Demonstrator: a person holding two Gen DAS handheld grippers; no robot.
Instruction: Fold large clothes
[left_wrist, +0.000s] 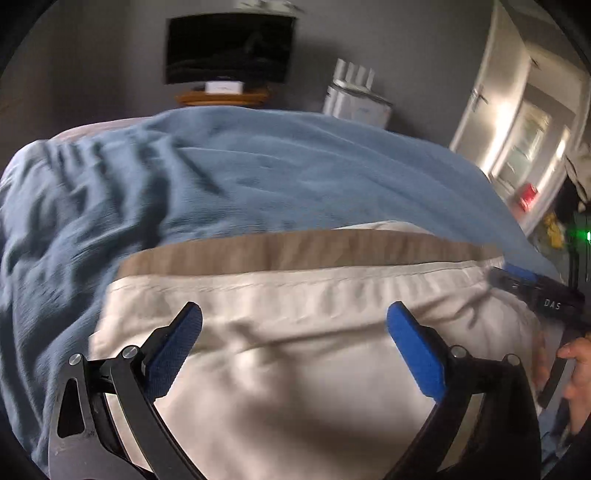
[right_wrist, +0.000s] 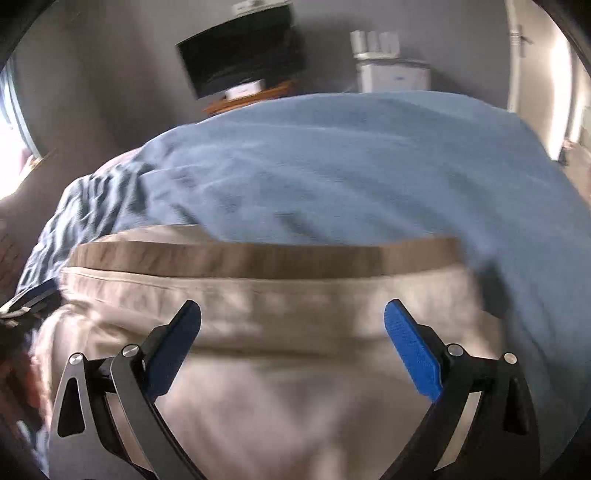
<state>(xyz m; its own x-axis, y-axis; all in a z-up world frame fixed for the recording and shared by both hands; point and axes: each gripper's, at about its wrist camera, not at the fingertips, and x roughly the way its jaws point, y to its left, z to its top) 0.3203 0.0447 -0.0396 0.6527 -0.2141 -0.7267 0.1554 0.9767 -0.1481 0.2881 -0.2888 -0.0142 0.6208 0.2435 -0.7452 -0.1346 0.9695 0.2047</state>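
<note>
With both the left gripper and right gripper spread empty above the cream garment, pinch its tan band's corners evenly.

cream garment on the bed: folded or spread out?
Folded, at least partly. The cream fabric garment on the blue bedspread shows a brown band along its straight far edge, with another cream layer peeking beyond it.

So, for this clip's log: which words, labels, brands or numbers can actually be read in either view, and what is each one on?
"DAS": white letters on the black body of the right tongs, seen at the right edge of the left wrist view.
White box under the TV: faint marking, too blurred to read.
White appliance by the wall: small blue mark, too blurred to read.
Nothing else legible.
</note>
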